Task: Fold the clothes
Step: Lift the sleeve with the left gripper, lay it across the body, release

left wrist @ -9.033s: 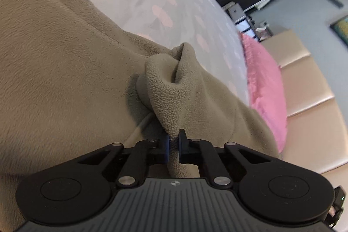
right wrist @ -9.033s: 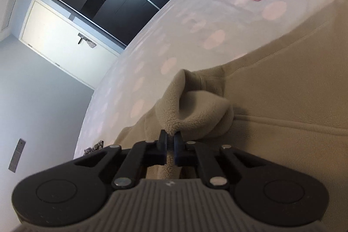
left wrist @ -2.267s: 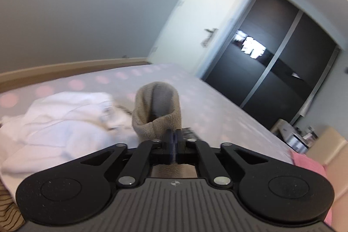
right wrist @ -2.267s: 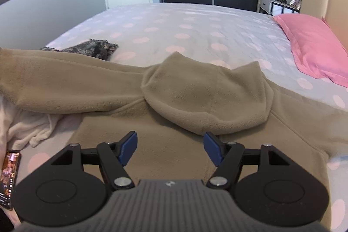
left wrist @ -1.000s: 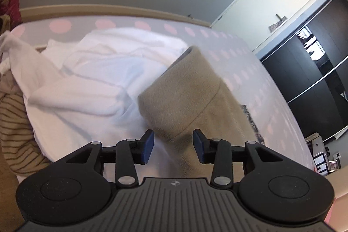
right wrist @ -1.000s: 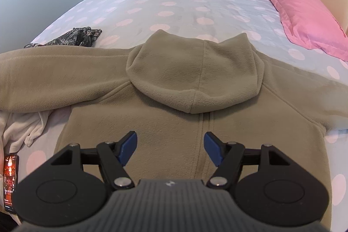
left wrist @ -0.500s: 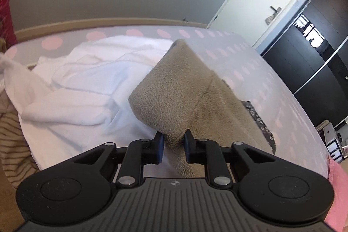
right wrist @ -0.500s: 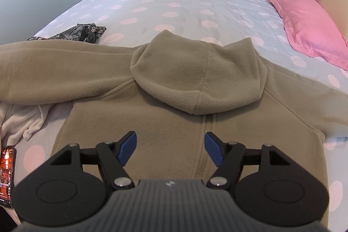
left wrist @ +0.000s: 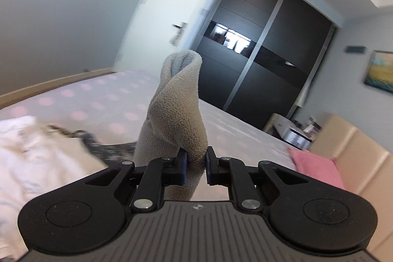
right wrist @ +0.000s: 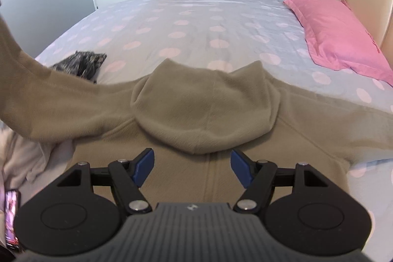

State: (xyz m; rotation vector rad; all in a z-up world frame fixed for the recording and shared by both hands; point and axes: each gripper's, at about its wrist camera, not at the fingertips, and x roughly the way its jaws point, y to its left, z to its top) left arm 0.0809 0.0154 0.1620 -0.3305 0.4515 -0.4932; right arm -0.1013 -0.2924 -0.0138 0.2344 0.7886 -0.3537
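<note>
A tan fleece hoodie (right wrist: 211,163) lies flat on the bed, its hood (right wrist: 203,112) folded down over the back. My left gripper (left wrist: 195,166) is shut on the cuff of the hoodie's left sleeve (left wrist: 176,119) and holds it up in the air. In the right wrist view that sleeve (right wrist: 49,95) rises off the bed toward the upper left. My right gripper (right wrist: 192,166) is open and empty, just above the hoodie's back below the hood.
The bed (right wrist: 186,23) has a grey sheet with pink dots. A pink pillow (right wrist: 339,28) lies at the headboard. A dark patterned garment (right wrist: 81,63) and white clothes (left wrist: 32,156) lie left of the hoodie. A phone (right wrist: 11,220) lies at the bed's left edge.
My left gripper has closed on the sleeve cuff and lifted it up off the white clothes. The sleeve now rises from the bed. My right gripper stays open over the hoodie.
</note>
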